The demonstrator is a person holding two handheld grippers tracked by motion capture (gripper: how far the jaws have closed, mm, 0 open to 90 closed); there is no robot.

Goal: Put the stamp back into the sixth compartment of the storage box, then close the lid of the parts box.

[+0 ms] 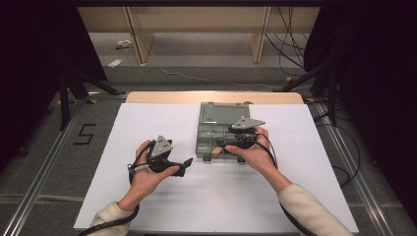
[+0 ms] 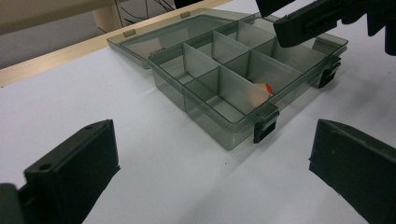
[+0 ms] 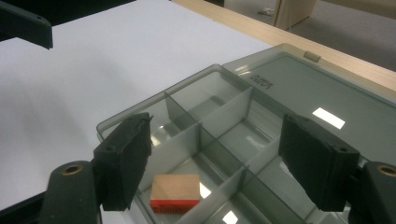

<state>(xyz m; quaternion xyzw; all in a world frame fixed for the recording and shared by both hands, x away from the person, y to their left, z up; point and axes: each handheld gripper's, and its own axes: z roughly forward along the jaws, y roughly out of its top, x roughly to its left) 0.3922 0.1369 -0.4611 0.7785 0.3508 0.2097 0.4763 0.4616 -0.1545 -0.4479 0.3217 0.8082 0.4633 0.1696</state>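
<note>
The wooden block (image 3: 175, 192) lies in a near corner compartment of the open box (image 1: 215, 116) on the desk (image 1: 147, 123). The right gripper (image 3: 212, 163) hovers above, jaws apart and empty; lift straight up, clear of the dividers. The left gripper (image 2: 210, 182) waits beside, jaws apart.

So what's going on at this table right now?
A person holds a tool in each hand over a white table. The right tool hovers with its jaws open above an open compartment box, whose lid lies flat behind it. A small wooden block with a red edge lies loose in one of the box's near compartments, below the jaws and untouched. The left tool waits open and empty on the table beside the box.
</note>
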